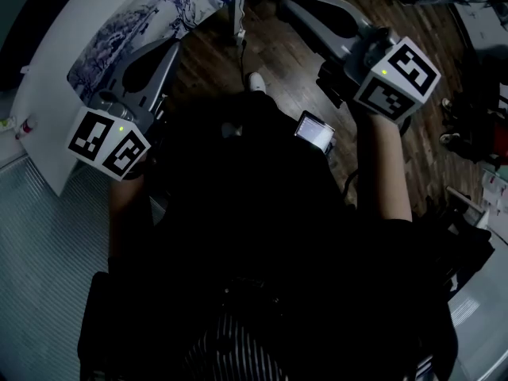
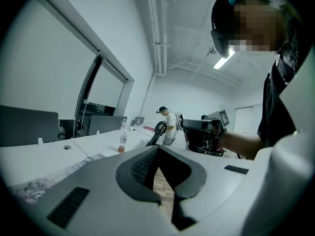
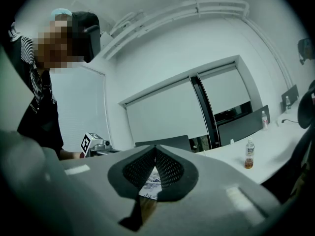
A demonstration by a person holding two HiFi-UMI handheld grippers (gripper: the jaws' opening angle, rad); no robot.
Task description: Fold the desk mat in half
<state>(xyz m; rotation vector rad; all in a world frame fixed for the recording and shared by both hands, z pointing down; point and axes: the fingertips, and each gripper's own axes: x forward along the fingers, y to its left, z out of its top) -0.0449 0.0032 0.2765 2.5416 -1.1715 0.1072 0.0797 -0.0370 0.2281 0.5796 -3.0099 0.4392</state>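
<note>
head view: left gripper point(image 1: 171, 49) is held out from the person's dark torso, its marker cube point(image 1: 107, 141) nearest the camera. desk mat point(image 1: 151, 18), blue-and-white print, lies on the white table point(image 1: 44, 94) just ahead of and above the left gripper's tips; cannot tell if they touch. right gripper point(image 1: 292, 6) is over the wooden floor point(image 1: 270, 54), well to the right of the mat and apart from it, with its own cube point(image 1: 397, 78) close to the hand. a small lit screen point(image 1: 315, 132) sits between the two grippers, nearer the right one. the cubes carry only black square patterns, no readable text.

left gripper view: jaws meet at the tips and nothing is between them; floor shows through the gap behind the tips. the mat lies rumpled on the table low and to the left of the jaws, not in them. a bottle point(image 2: 122, 142) with orange liquid stands ahead-left, label too small to read. the right gripper is ahead-right, with a second person point(image 2: 170, 124) further back.

right gripper view: jaws closed tip to tip, holding nothing. a strip of the mat's print shows through the gap below the tips, beyond the jaws. the left gripper's cube is to the left. the bottle stands off to the right on the table, label unreadable.
</note>
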